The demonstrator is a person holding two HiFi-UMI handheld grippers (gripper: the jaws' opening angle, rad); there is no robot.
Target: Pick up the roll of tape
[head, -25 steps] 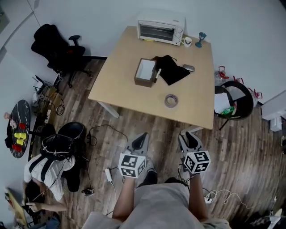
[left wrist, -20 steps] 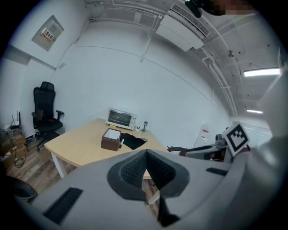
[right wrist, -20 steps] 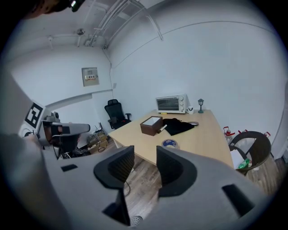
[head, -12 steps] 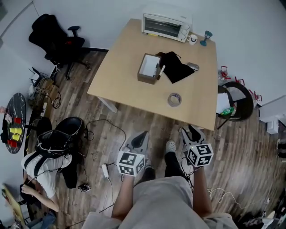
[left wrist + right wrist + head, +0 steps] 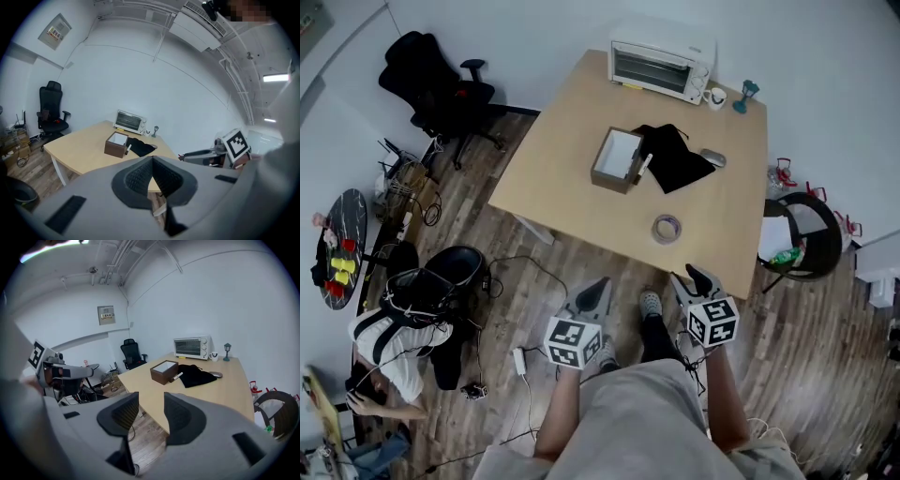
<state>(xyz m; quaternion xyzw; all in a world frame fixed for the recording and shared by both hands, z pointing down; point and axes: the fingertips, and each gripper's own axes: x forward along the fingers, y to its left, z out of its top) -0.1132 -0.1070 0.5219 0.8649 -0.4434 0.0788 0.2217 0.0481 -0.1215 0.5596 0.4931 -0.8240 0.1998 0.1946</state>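
Observation:
The roll of tape (image 5: 667, 228) lies flat near the front edge of the light wooden table (image 5: 562, 187). Both grippers hang over the wooden floor, short of that edge. My left gripper (image 5: 600, 284) points toward the table, left of the roll, and in the left gripper view (image 5: 152, 161) its jaws meet at the tip, shut on nothing. My right gripper (image 5: 691, 275) is just below and right of the roll. Its jaws (image 5: 151, 411) stand apart and are opening, with nothing between them. The roll is hidden in both gripper views.
On the table stand a toaster oven (image 5: 661, 66), a white mug (image 5: 715, 97), a brown open box (image 5: 618, 159) and a black cloth (image 5: 675, 157). A black office chair (image 5: 441, 89) is at the far left. A person (image 5: 389, 347) crouches on the floor among cables. A round bin (image 5: 806, 234) stands to the right.
Both grippers have moved forward toward the table's front edge as the person stepped ahead. One foot now shows between the grippers.

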